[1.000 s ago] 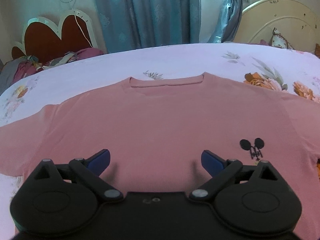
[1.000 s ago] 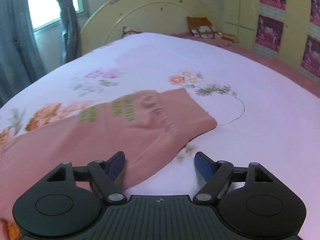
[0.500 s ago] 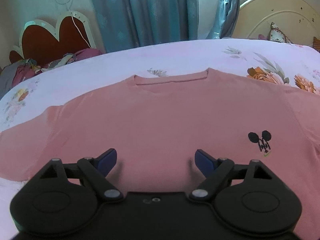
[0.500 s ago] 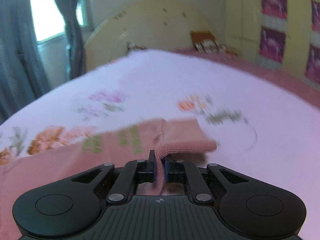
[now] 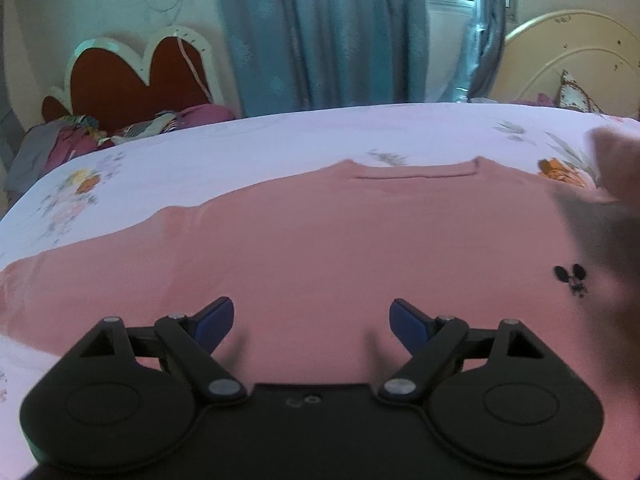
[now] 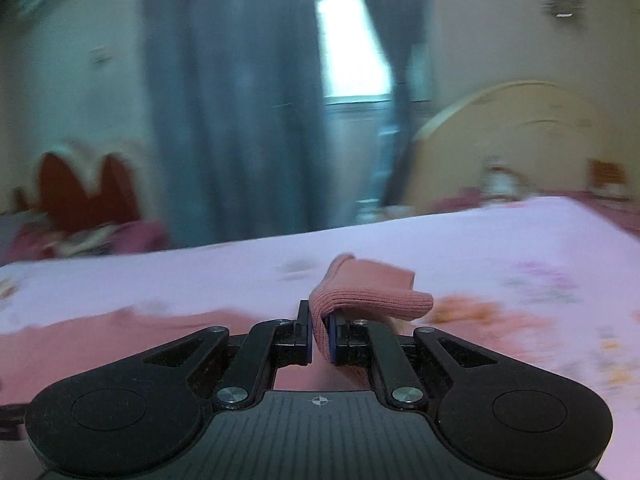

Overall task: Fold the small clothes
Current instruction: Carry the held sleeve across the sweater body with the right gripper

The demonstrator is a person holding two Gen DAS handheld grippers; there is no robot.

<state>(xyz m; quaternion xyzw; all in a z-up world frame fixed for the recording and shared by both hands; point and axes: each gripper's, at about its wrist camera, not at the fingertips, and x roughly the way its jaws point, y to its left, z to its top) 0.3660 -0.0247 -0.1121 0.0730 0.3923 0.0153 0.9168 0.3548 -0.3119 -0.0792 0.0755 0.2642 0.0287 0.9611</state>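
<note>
My left gripper stood wide, its blue pads apart above the pink sweater with nothing between them. The sweater lay spread flat on the bed, front up, its neckline toward twelve o'clock and one sleeve running out toward nine o'clock. A small black mouse-shaped mark sat on the chest at about three o'clock from that gripper. At the right edge of that view a pink blur crossed above the cloth; I could not tell what it was.

My right gripper was clamped tight on the ribbed cuff of the other sleeve, the cuff bulging out past the pads toward one o'clock, lifted clear of the flowered bedsheet. The rest of the sweater lay low at nine o'clock in that view, blurred.

Beyond the bed, blue curtains hung at twelve o'clock, a cream headboard at two o'clock, and a red heart-shaped panel at ten o'clock.
</note>
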